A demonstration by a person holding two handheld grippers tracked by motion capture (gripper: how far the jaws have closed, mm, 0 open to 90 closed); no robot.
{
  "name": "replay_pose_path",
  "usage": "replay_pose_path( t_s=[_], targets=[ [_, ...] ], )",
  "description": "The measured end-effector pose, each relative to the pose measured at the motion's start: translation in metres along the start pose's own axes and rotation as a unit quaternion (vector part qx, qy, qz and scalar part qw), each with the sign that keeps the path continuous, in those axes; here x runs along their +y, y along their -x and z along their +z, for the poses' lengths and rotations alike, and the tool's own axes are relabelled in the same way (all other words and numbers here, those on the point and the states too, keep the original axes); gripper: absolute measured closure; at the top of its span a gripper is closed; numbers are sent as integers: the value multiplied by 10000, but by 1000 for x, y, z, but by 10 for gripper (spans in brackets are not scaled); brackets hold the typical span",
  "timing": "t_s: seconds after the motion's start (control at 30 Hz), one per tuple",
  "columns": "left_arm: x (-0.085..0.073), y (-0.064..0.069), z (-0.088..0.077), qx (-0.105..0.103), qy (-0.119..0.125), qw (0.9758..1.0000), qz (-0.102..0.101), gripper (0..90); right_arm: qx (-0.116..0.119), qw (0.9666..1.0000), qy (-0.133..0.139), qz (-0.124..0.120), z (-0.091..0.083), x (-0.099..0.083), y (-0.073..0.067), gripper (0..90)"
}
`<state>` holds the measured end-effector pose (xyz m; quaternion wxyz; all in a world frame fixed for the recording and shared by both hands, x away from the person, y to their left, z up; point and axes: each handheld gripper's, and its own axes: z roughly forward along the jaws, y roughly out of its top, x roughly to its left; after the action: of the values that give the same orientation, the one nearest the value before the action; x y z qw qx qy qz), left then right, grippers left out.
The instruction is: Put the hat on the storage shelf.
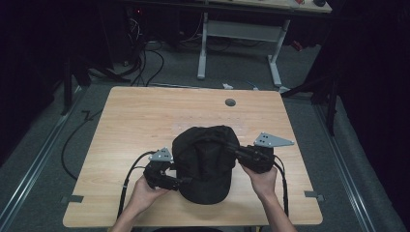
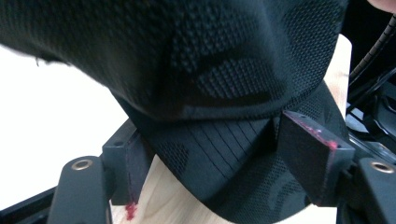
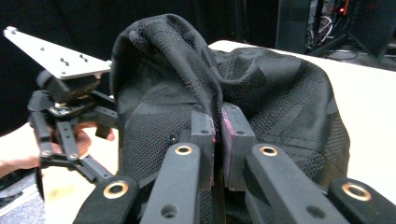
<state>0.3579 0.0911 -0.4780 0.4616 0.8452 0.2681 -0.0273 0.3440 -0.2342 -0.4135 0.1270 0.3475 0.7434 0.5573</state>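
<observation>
The cap [image 1: 205,162] is black, made of a textured mesh knit with darker patches showing in the weave, and its brim carries parallel stitched rows. It sits on the near half of the desk [image 1: 130,121], crown toward the far edge, brim toward me. I can read no brand, label or writing on it in any view.

My right gripper [image 3: 217,135] is clamped on a fold of the crown fabric: in the right gripper view the two pads press together with the mesh pinched between them, and the cloth rises in a ridge above the jaws. In the high view this gripper [image 1: 240,151] meets the cap at its right side.

My left gripper [image 1: 180,181] stands at the left of the brim. The left gripper view shows what the high view hides: the brim edge [image 2: 219,154] lies between the jaws, and the pads stand apart on either side of it; I see no firm press on it

The right gripper view also shows the left gripper [image 3: 65,121] beyond the crown, in my hand [image 3: 18,151]
</observation>
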Motion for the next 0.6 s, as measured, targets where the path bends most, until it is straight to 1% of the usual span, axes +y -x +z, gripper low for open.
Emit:
replay_pose_path(
  t_s=[0.07, 0.1, 0.23, 0.5, 0.6],
  targets=[
    [0, -1, -1, -44, 8, 10000, -38, 329, -36, 10000, -7, -21, 0, 0, 0, 851],
    [0, -1, -2, -46, 1, 10000, -37, 329, -36, 10000, -7, -21, 0, 0, 0, 851],
    [0, 0, -5, -21, -35, 10000, -11, 387, -138, 9998, -64, -130, 2, 1, -1, 850],
    [3, 1, -15, -63, 117, 9999, 41, 437, -222, 9995, -30, -237, 1, 4, -2, 849],
    [4, 1, -20, -58, 132, 9998, 101, 463, -244, 9993, -21, -275, 1, 6, -2, 848]
  ],
)
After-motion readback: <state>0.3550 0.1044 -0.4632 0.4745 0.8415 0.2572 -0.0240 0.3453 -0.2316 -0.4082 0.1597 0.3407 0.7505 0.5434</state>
